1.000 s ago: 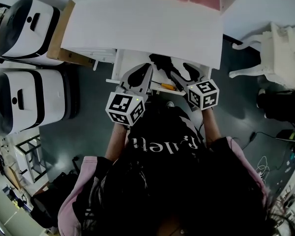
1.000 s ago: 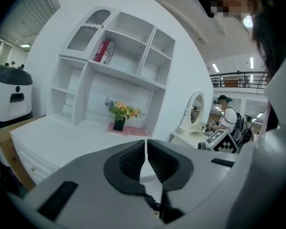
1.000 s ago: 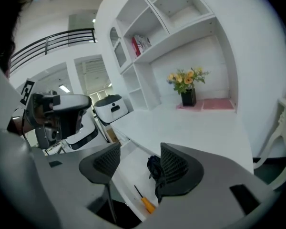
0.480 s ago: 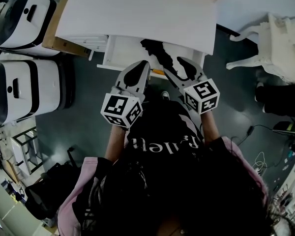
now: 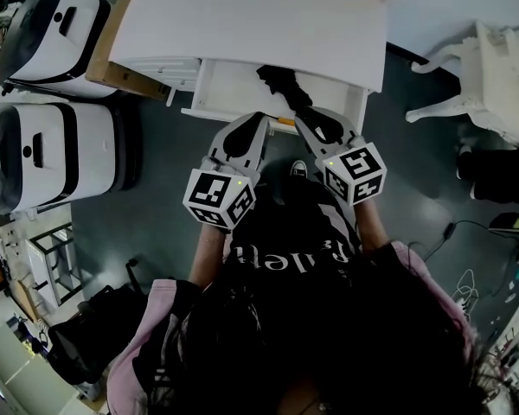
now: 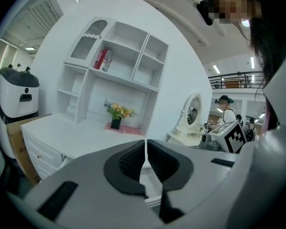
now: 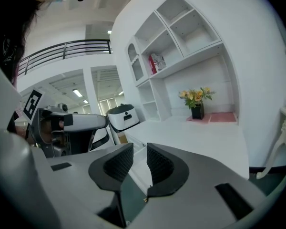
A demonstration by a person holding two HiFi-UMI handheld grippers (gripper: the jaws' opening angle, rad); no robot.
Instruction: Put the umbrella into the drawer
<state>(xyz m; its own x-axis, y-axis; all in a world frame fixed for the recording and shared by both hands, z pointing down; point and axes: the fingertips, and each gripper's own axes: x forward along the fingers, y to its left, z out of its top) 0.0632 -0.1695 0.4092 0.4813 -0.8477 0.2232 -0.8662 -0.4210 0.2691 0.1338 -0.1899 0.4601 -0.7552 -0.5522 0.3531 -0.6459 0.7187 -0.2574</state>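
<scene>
White tabletop (image 5: 242, 24), drawer (image 5: 229, 92) open with umbrella (image 5: 278, 81) inside; we hold left hand-held gripper (image 6: 146, 148) closed, right hand-held gripper (image 7: 139, 152) just closing, jaws slightly apart, both empty.

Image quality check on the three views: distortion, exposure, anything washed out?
Head view: desk top nearly washed out white, umbrella in the drawer just a dark shape with little detail. Left gripper view: heavy fisheye, black corners, shelf unit visibly bowed. Right gripper view: same fisheye and dark corners; flowers read clearly.
</scene>
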